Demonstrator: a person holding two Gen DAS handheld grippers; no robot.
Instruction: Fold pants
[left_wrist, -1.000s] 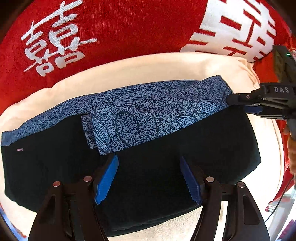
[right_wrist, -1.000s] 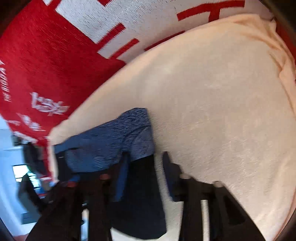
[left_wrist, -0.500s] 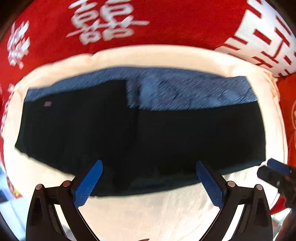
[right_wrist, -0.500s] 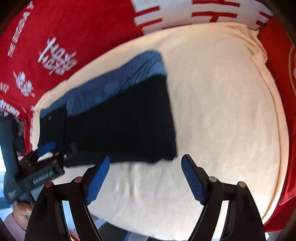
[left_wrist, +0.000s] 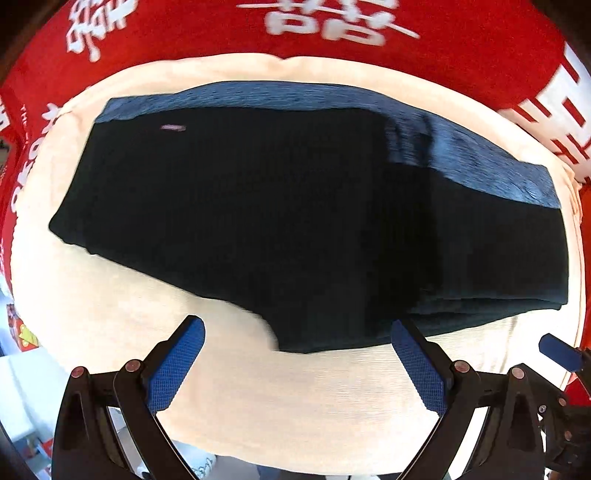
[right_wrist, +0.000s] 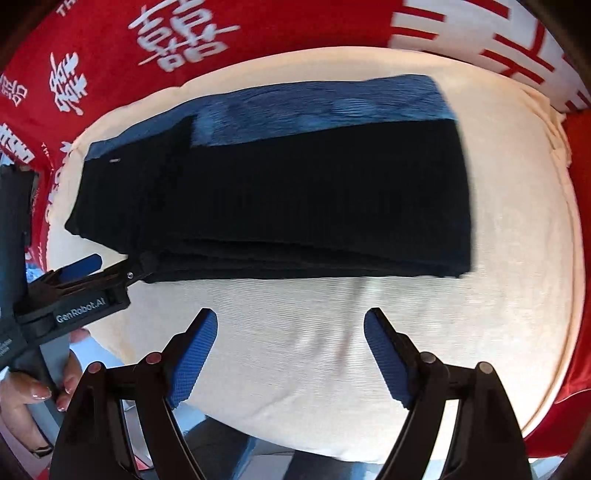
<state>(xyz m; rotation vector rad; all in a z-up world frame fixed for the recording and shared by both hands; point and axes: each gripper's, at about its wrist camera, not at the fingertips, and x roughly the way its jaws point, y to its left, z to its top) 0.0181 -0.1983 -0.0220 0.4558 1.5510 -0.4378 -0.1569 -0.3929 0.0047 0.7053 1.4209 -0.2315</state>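
Observation:
The dark pants (left_wrist: 280, 206) lie folded flat on a cream cloth (left_wrist: 332, 398), with a blue patterned band along their far edge (left_wrist: 472, 158). They also show in the right wrist view (right_wrist: 295, 206). My left gripper (left_wrist: 297, 343) is open and empty, just short of the pants' near edge. My right gripper (right_wrist: 291, 332) is open and empty over bare cream cloth (right_wrist: 332, 350), clear of the pants. The left gripper also shows at the left of the right wrist view (right_wrist: 85, 273).
A red blanket with white characters (left_wrist: 332, 22) lies under and behind the cream cloth. The cloth's front edge is close below both grippers. A hand (right_wrist: 22, 391) holds the left gripper at the lower left.
Both grippers have opened wide and drawn back from the pants toward the front edge. The blue patterned flap that lay over the middle is now only a band at the far edge.

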